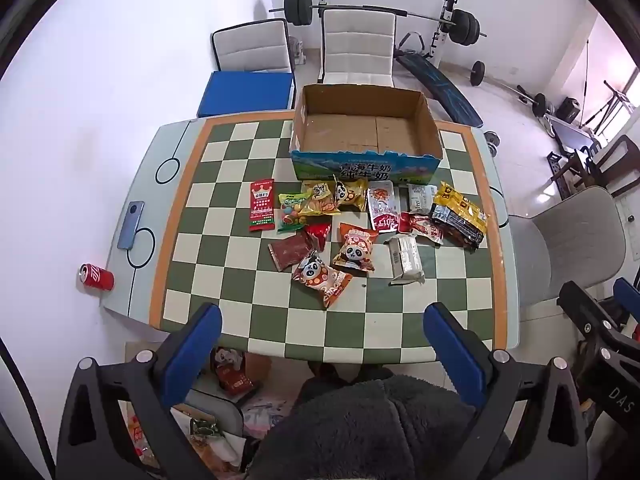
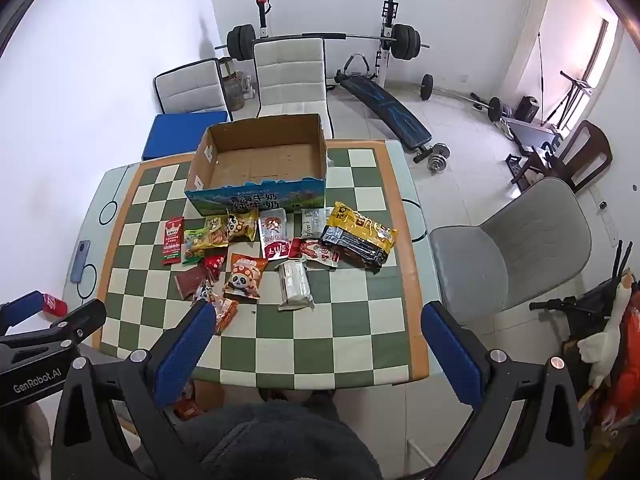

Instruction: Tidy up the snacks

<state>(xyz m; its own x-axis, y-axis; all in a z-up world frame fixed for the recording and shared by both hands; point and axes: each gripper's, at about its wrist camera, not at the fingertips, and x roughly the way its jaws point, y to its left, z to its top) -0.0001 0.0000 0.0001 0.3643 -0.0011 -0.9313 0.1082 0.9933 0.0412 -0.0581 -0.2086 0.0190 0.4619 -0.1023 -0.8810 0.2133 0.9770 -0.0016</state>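
Note:
An open cardboard box (image 1: 366, 126) (image 2: 260, 160) with nothing in it stands at the far middle of a green and cream chequered table (image 1: 280, 312) (image 2: 320, 332). In front of it lie several snack packets: a red sachet (image 1: 261, 205), panda bags (image 1: 355, 247) (image 2: 244, 276), a silver-white pack (image 1: 407, 258) (image 2: 296, 285) and a yellow and black bag (image 1: 460, 214) (image 2: 360, 237). My left gripper (image 1: 324, 316) hangs open high over the near table edge, nothing between its blue pads. Just as wide open and bare, my right gripper (image 2: 316, 312) hovers above the near right of the table.
A red drink can (image 1: 96, 276) and a blue phone (image 1: 131, 225) lie on the table's left margin. Chairs stand behind the table and at its right (image 2: 516, 248). A barbell rack and bench (image 2: 384, 108) fill the back. More packets lie in a bin (image 1: 216, 412) under the near edge.

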